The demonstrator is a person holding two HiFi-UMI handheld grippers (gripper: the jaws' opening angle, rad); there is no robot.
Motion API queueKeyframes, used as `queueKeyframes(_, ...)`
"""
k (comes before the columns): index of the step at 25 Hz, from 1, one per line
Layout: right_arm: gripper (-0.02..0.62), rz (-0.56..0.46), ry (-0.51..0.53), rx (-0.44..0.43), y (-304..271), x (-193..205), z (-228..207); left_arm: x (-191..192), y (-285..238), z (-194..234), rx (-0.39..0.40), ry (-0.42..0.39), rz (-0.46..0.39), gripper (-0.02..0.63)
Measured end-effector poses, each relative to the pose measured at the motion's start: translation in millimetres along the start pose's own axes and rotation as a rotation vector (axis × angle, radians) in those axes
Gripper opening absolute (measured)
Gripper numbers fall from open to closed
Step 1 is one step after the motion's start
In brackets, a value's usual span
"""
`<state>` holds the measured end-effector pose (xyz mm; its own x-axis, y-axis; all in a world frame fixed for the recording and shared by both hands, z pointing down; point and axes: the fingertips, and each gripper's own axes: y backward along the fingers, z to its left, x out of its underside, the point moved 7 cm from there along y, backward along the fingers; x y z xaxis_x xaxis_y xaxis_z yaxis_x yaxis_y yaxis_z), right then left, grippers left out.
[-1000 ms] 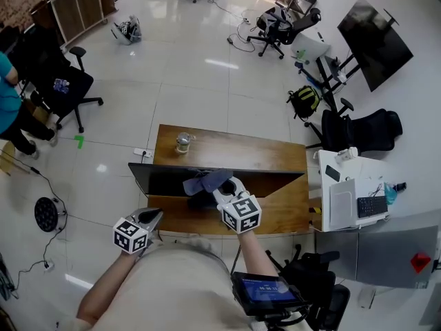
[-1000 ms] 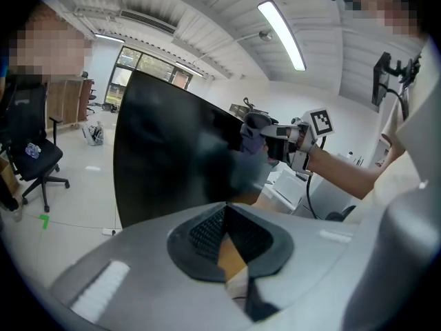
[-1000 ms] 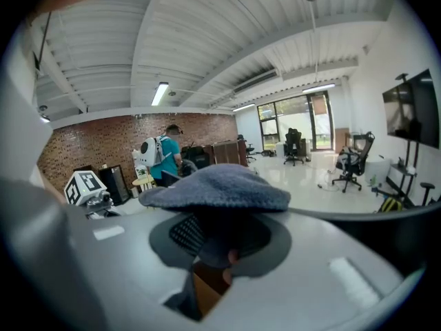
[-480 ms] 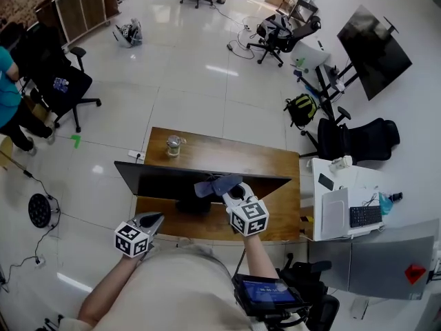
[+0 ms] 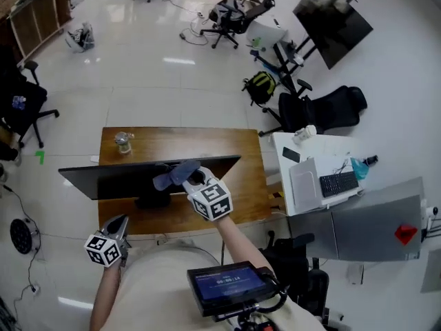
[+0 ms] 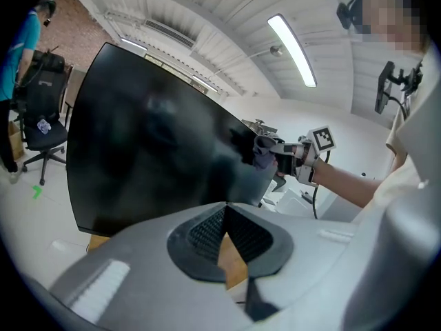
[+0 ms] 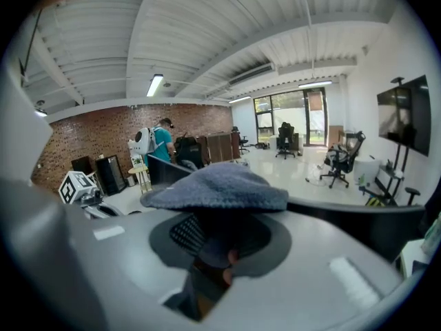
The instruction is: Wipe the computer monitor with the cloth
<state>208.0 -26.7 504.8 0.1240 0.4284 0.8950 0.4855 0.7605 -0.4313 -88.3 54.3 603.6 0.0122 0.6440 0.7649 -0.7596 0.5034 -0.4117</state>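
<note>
While left tongs point(image 5: 118, 222) sit closed, right tongs point(image 5: 196, 178) grip cloth point(image 5: 174, 176) on monitor point(image 5: 117, 180).

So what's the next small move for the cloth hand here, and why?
Probably slide the cloth sideways along the monitor, toward the person's left. The right claw is shut on the cloth, which sits at the screen's top edge past the middle, so the longest stretch of dark screen lies that way.

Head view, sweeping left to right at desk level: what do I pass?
left gripper → cloth → right gripper → keyboard
</note>
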Motion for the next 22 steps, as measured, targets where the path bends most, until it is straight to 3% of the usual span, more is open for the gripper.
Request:
queueKeyframes(3, 0.081, 0.036, 0.002, 0.037, 6, 7, -17, 6, -5, 4, -0.014, 0.02, -0.007, 0.004)
queueKeyframes(11, 0.081, 0.057, -0.045, 0.164, 33, 36, -62, -5, -14, 9, -0.021, -0.026, 0.001, 0.003)
queueKeyframes(17, 0.083, 0.009, -0.167, 0.387, 96, 63, -118, -3, -48, 14, 0.022, -0.048, 0.027, 0.003)
queueKeyframes(19, 0.083, -0.065, -0.193, 0.392, 117, 55, -120, -5, -52, 12, 0.023, -0.059, 0.043, 0.003)
queueKeyframes(22, 0.086, -0.168, -0.157, 0.308, 117, 40, -96, -14, -41, 15, -0.008, -0.064, 0.041, 0.003)
